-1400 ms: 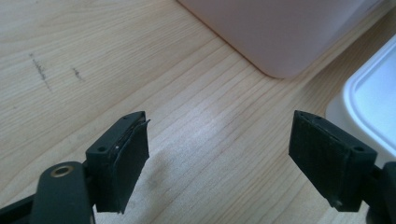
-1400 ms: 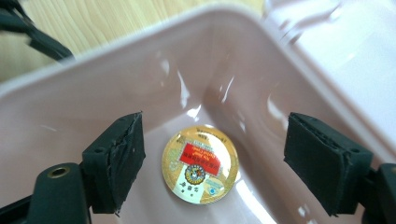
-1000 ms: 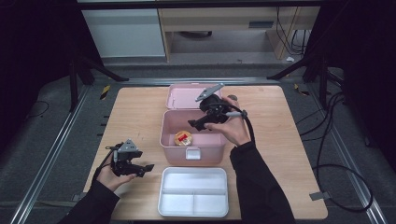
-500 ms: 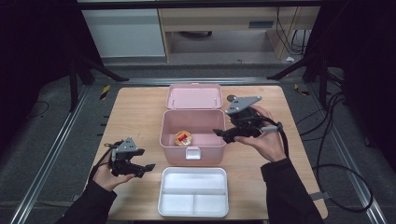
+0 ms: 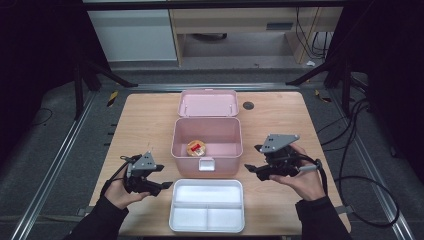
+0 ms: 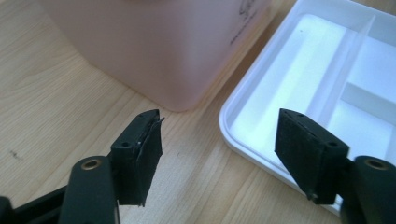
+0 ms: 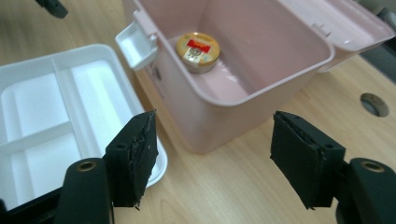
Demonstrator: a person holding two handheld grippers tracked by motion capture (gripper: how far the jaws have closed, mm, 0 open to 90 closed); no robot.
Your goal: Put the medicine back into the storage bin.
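An open pink box (image 5: 220, 162) stands mid-table with its lid (image 5: 207, 103) laid back. A round tin (image 5: 195, 148) with a gold top and red label lies inside it. In front of the box lies a white divided tray (image 5: 207, 192). My left gripper (image 5: 165, 177) hovers at the tray's left corner, and my right gripper (image 5: 252, 158) is held right of the box. Both are open, their jaws have just been closing a little, and nothing is between them. The left gripper view has the left gripper (image 6: 219, 144) facing the box (image 6: 163, 46) and tray (image 6: 261, 116). The right gripper (image 7: 212, 149) faces the tin (image 7: 198, 48).
A white latch (image 7: 135, 44) hangs on the box's front wall. A dark round hole (image 5: 248, 105) sits in the tabletop right of the lid. Cables trail off the table's right side. Bare wood lies left and right of the box.
My right gripper has swung from above the box out to its right and toward the table's near edge. The left gripper has shifted only slightly toward the tray.
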